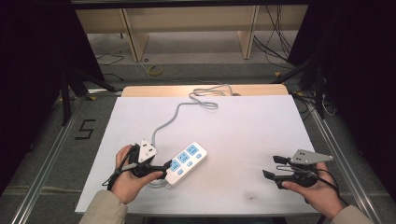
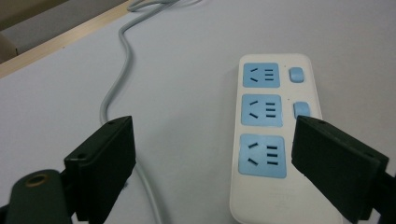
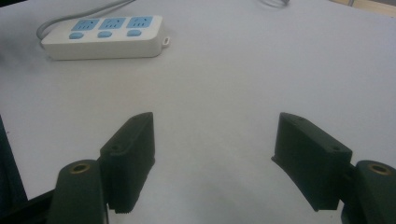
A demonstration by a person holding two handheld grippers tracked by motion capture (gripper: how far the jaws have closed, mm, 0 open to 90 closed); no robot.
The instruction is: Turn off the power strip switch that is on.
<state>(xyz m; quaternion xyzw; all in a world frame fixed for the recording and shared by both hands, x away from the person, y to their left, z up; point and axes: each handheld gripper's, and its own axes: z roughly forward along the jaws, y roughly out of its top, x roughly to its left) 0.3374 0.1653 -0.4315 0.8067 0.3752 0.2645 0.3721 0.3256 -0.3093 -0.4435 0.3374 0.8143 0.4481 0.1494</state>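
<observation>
Left gripper (image 2: pixel 212 161) released, jaws straddling the near end of the strip (image 2: pixel 275 135), which lies on the table (image 1: pixel 243 135) left of centre. Right gripper (image 3: pixel 212 161) also released, well apart. Advice: centre jaws across strip width, clear of cord (image 2: pixel 114 88), before closing.

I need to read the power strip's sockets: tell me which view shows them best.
The left gripper view: the power strip lies close between the open fingers, its three blue sockets facing the camera. The high view shows it small; the right gripper view shows it far off, side-on.
</observation>
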